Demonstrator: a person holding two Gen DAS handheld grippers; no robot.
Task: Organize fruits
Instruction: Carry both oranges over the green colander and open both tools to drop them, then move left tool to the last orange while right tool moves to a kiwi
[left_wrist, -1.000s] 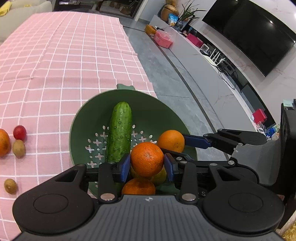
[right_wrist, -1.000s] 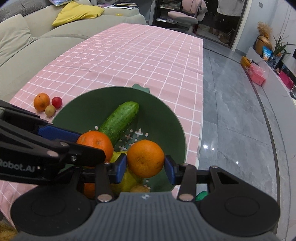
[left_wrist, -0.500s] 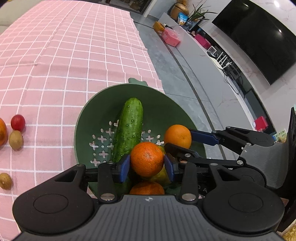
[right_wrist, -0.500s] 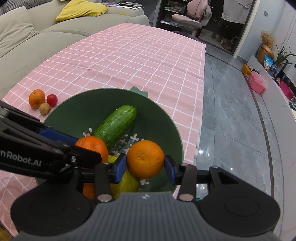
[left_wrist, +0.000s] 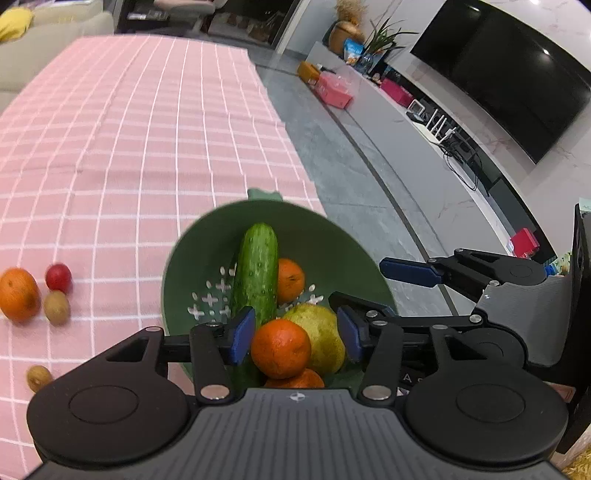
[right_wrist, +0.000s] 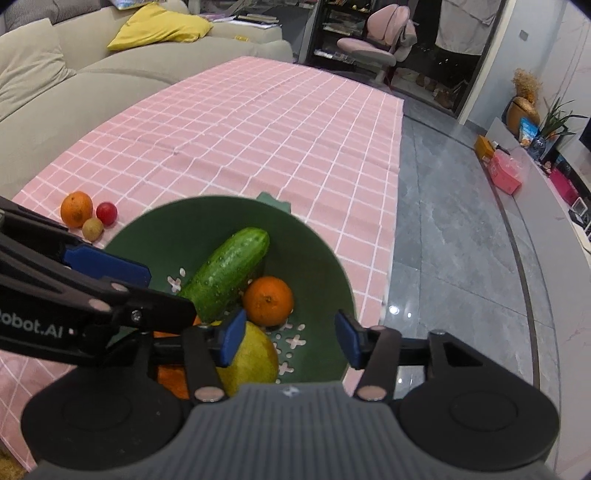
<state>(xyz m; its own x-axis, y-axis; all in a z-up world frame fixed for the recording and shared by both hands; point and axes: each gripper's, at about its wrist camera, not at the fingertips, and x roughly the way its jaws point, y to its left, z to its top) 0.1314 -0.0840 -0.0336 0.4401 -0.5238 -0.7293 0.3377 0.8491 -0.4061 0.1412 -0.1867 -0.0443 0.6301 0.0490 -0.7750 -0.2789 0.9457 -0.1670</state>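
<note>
A green colander bowl stands at the table's near right edge. It holds a cucumber, a pear and several oranges. My left gripper is open above the bowl, and an orange lies in the bowl between its fingers. My right gripper is open above the bowl, and another orange lies in the bowl just beyond it. The right gripper's fingers show in the left wrist view.
On the pink checked tablecloth left of the bowl lie an orange, a red fruit and two small brown fruits. A sofa lies beyond the table, grey floor to its right.
Both grippers have opened and let go of their oranges, which now lie in the bowl. Both grippers have also risen and drawn back a little.
</note>
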